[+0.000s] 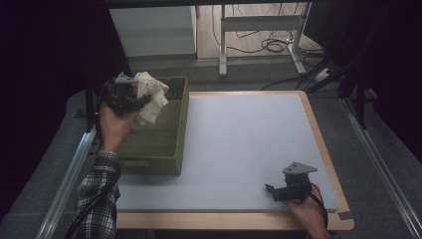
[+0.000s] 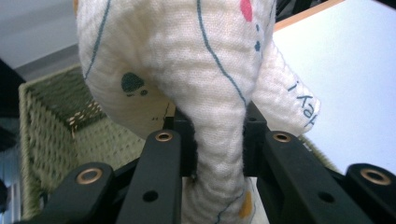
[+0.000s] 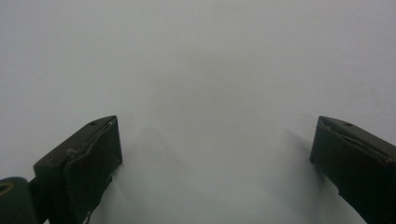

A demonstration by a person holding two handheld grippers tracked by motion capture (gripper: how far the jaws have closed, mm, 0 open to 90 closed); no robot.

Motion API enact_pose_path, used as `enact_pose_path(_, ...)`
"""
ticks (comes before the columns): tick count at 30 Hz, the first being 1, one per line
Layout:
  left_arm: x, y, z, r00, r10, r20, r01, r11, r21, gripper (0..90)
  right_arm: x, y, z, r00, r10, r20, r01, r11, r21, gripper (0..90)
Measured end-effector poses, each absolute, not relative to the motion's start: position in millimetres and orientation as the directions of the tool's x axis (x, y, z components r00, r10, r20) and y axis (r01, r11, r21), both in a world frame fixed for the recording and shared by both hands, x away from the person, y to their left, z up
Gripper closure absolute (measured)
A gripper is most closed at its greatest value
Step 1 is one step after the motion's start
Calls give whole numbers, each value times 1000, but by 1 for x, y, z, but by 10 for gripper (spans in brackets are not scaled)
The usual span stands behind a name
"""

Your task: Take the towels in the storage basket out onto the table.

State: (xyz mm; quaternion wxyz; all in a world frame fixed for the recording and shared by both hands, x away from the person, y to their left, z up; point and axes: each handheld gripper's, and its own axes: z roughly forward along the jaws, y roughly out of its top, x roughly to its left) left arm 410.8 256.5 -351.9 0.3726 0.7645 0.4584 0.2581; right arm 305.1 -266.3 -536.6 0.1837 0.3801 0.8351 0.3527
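Note:
A crumpled white cloth (image 1: 149, 97) with small coloured prints hangs above the green woven basket (image 1: 171, 149) at the table's left edge. My left gripper (image 1: 130, 102) is shut on the white cloth (image 2: 205, 93), and a fold of it is pinched between the black jaws in the left gripper view. The basket's weave (image 2: 51, 126) lies below and behind the cloth there. Near the table's front right, my right gripper (image 1: 271, 190) rests low over the pale grey mat (image 1: 239, 144), open with nothing between its fingers; in the right gripper view it (image 3: 217, 154) faces bare mat (image 3: 210, 70).
The mat sits on a wooden-edged table (image 1: 328, 164). Metal rails run along both sides, one at the left (image 1: 69, 174) and one at the right (image 1: 383, 164). Beyond the table stand a white cabinet (image 1: 154, 30) and a desk frame (image 1: 259, 25) with cables on the floor.

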Motion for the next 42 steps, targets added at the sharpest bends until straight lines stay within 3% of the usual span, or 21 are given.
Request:
enact_pose_path(25, 409, 186, -320, 602, 798, 46, 423, -367, 828, 751, 305, -266, -537, -644, 764, -36, 506, 461, 729, 21)
enact_pose_path(42, 415, 122, -336, 709, 704, 43, 386, -438, 812, 750, 305, -266, -537, -644, 764, -36, 507, 462, 728, 20)
